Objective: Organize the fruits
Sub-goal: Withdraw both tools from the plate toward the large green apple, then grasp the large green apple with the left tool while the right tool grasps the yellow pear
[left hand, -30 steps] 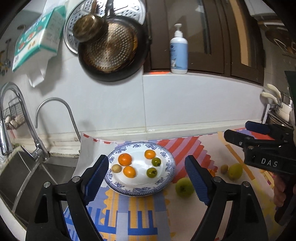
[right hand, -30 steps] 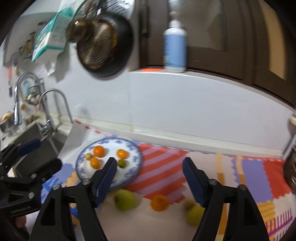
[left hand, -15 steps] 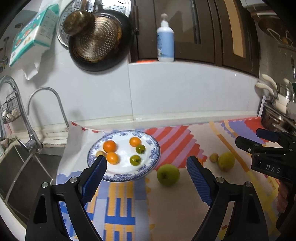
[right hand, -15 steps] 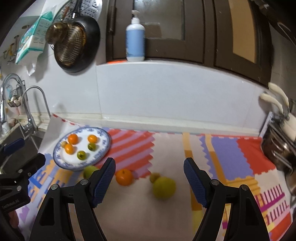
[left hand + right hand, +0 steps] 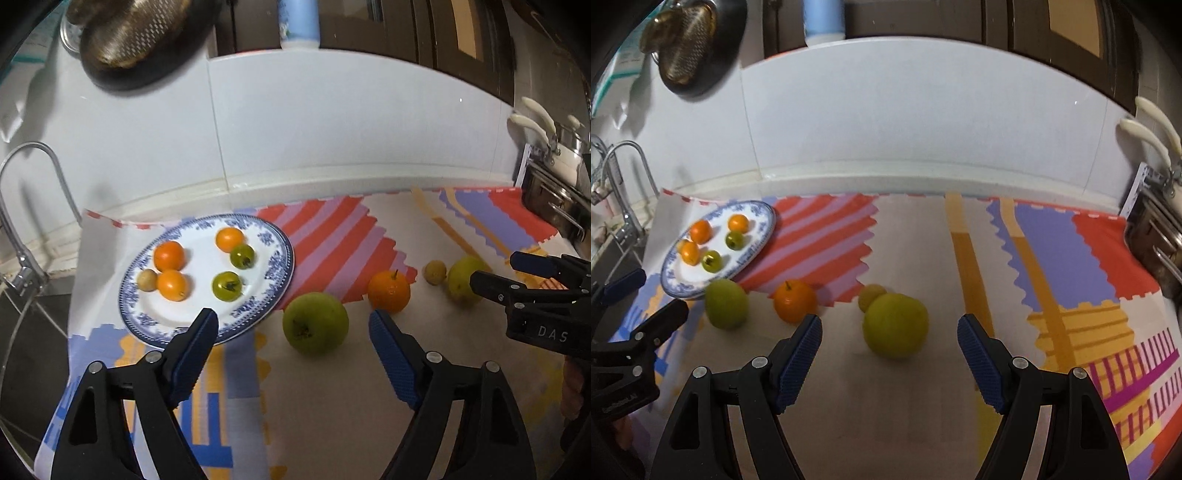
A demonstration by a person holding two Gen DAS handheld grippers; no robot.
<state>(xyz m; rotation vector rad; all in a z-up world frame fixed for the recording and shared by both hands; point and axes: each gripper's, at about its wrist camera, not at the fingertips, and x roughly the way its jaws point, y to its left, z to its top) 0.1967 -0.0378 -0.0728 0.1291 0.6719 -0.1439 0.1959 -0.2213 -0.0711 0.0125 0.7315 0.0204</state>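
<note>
In the left wrist view, the left gripper [image 5: 290, 328] has its jaws apart with nothing between the pads, having just closed a little, and a green apple [image 5: 315, 322] lies on the mat [image 5: 332, 406] just ahead of the gap, slightly toward the right finger. An orange [image 5: 389, 291] sits just beyond the right fingertip, and farther right a small brownish fruit [image 5: 435, 272] touches or nearly touches a yellow-green apple [image 5: 466, 278], which the tips of the right gripper [image 5: 495, 275] partly cover. The plate [image 5: 266, 314] lies left of the green apple, its near rim just beside the left fingertip, and holds three small orange fruits, two small green ones and one brownish one. Bare mat lies open in front of the fingers; the white wall closes the far side, a tap [image 5: 26, 206] stands at the left edge and metal pots [image 5: 554, 192] at the right. In the right wrist view, the right gripper [image 5: 889, 328] stands open and empty, and the yellow-green apple [image 5: 895, 325] lies just ahead, between the line of the fingertips, with the small brownish fruit [image 5: 871, 295] against its far left side. The orange [image 5: 795, 301] is just beyond the left fingertip, the green apple [image 5: 726, 303] farther left against the plate [image 5: 753, 251]. Wide open mat [image 5: 1071, 277] stretches to the right. The left gripper [image 5: 639, 302] shows at the left edge.
</note>
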